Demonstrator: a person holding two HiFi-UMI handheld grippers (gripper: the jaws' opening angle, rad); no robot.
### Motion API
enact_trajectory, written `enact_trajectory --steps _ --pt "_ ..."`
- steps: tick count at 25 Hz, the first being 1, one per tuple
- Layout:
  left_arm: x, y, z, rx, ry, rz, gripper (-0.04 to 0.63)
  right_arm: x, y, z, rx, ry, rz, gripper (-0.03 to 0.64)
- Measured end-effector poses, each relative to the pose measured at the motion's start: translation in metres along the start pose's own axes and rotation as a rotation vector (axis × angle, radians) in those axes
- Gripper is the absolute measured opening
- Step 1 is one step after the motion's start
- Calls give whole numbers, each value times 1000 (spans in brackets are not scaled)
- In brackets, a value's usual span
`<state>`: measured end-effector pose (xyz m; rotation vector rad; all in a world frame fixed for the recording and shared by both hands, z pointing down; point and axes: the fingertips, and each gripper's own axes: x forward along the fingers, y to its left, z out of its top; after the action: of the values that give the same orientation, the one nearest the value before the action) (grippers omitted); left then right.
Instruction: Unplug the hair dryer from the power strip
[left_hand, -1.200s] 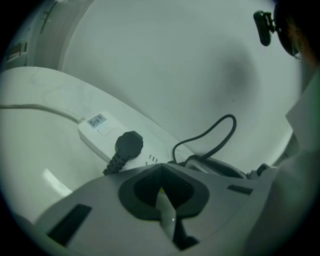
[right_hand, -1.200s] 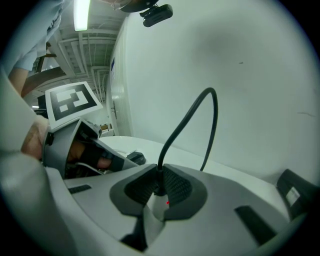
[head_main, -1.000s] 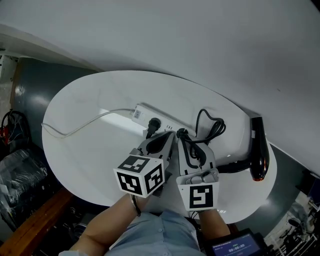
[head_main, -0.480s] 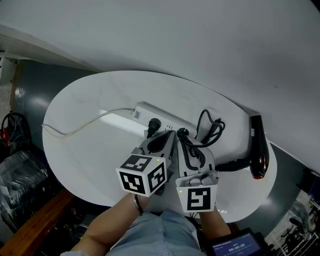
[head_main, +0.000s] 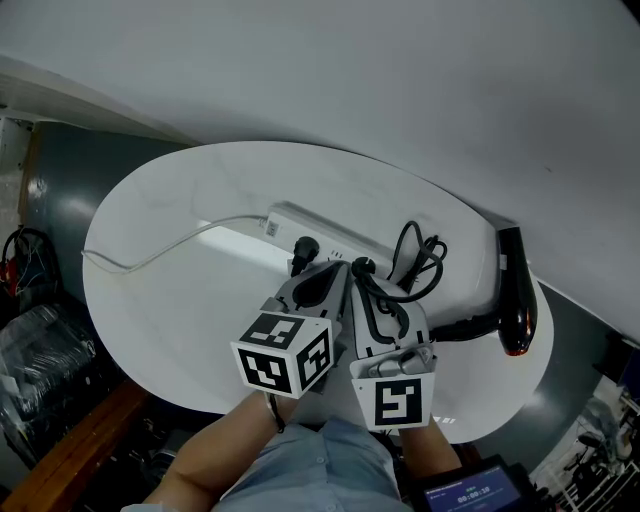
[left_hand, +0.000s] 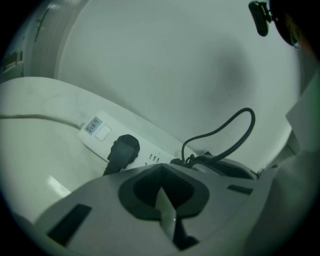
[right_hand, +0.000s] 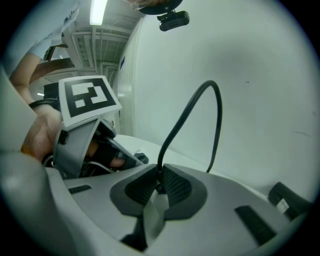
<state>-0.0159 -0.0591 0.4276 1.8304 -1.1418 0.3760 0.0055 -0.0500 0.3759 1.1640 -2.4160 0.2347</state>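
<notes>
Currently the right gripper (right_hand: 159, 186) is clamped on the cord (right_hand: 192, 107) of the hair dryer (head_main: 516, 292) at its plug (head_main: 362, 266), by the power strip (left_hand: 102, 134) mid-table; the left gripper (left_hand: 161, 169) is alongside, jaws together, empty. The plug is judged rigid and the better hold, the cord limp. The dryer lies at the right edge of the table (head_main: 170, 300), long axis near-to-far.

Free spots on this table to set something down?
Free: the left half of the table, between the white cable and the near rim, left of the left gripper; also the far band behind the power strip. Crowded: centre to right, with the right gripper, the looped black cord and the hair dryer.
</notes>
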Motion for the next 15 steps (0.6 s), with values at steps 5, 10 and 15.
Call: enact_trajectory --steps 5,10,15 --pt "7 -1 -4 -5 26 5 -3 8 -17 7 203 -121 -36 37" --pt "10 -2 -3 26 42 11 -3 13 -23 2 200 -98 -39 46" --pt "13 -3 -1 26 36 19 -3 17 -28 3 158 -98 -48 54"
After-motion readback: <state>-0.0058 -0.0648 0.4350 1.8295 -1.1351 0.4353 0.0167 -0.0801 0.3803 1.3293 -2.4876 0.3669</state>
